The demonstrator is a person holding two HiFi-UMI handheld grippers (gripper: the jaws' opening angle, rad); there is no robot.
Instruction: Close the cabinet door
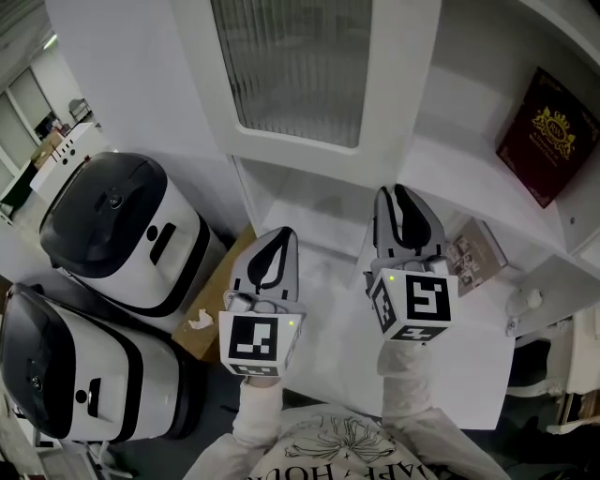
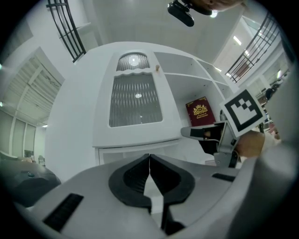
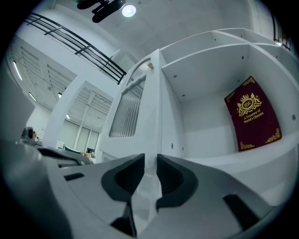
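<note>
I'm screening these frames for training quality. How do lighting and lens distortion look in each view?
Head view: even soft light, sharp, the cabinet door leaning with the steep angle. Left gripper view: strong fisheye bend, dark corners, a small glare spot on the door's ribbed glass. Right gripper view: same bend, a ceiling lamp flaring at the top, the red book crisp.

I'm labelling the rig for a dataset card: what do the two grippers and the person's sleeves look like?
Both the left gripper and right gripper have pale grey shells with tapering fingers lined in black. Each carries a cube of black-and-white square markers with a small green light. The sleeves are cream and long.
</note>
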